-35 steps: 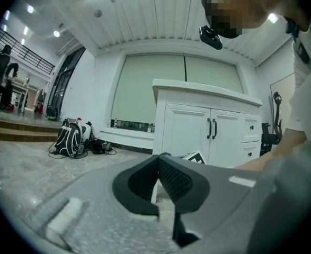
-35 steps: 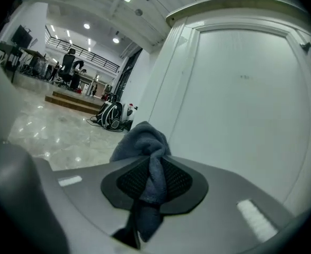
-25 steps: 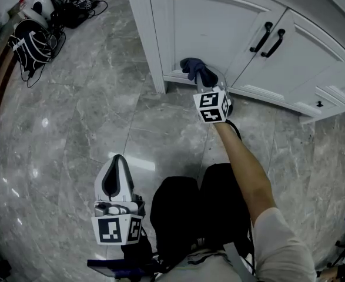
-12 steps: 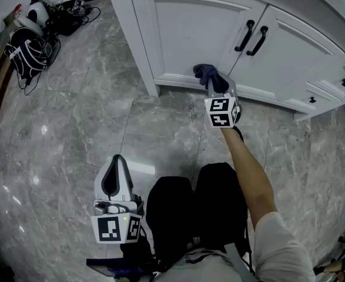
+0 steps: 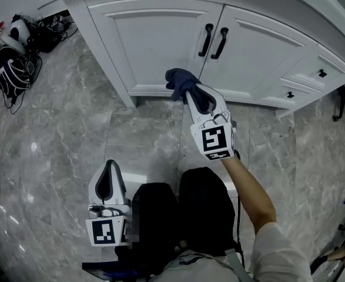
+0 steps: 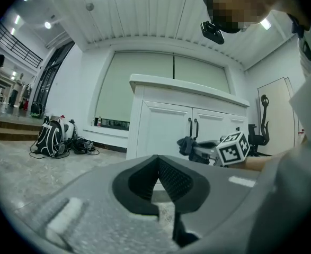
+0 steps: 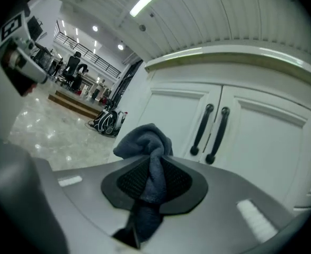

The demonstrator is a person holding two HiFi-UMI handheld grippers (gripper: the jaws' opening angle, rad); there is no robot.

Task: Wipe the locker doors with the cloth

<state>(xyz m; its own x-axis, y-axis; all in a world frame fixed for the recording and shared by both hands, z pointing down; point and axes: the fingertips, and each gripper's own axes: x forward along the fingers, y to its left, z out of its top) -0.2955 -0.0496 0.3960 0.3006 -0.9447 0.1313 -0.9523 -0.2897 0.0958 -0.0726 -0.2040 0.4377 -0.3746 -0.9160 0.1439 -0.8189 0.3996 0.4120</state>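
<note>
Locker doors (image 5: 154,46): white, panelled, spanning the top of my head view.
Right tongs (image 5: 188,94): upper centre, pinching the cloth (image 5: 181,82).
Left tongs (image 5: 109,168): lower left, pressed together, nothing between them.
Cloth: dark blue-grey, bunched and twisted into a knot, before the left door's lower edge; whether it touches I cannot tell.

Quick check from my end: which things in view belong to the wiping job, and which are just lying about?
For the job:
- grey cloth, clamped in the right gripper
- two white locker doors with black handles

Lying about or idle:
- backpack and cables on the floor
- office chair
- left gripper, shut and empty
</note>
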